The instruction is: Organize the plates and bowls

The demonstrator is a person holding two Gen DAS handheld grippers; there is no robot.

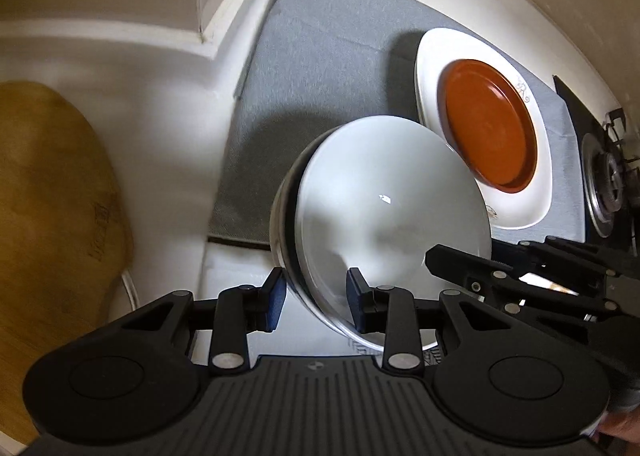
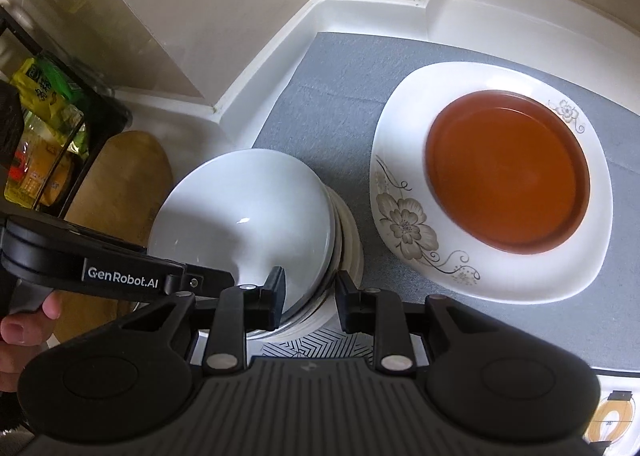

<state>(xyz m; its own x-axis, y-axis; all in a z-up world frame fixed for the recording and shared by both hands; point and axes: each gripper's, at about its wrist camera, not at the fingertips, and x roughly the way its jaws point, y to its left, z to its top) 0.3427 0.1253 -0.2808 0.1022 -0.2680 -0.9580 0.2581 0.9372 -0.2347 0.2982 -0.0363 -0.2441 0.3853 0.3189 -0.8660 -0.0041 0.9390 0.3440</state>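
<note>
A stack of white bowls (image 1: 384, 208) is tilted, its near rim between the fingers of my left gripper (image 1: 316, 300), which straddle the rim; I cannot tell if they press it. In the right wrist view my right gripper (image 2: 310, 296) straddles the other side of the same stack (image 2: 248, 212), one finger inside the top bowl, one outside the ribbed wall. An orange plate (image 2: 508, 172) lies on a white flowered plate (image 2: 404, 216) on the grey mat (image 2: 328, 96); both also show in the left wrist view (image 1: 486, 124).
White counter walls (image 2: 360, 12) border the mat. A wooden cutting board (image 1: 52, 216) lies left. A black rack with packets and bottles (image 2: 44, 124) stands far left. A gas burner (image 1: 608, 184) is at the right edge.
</note>
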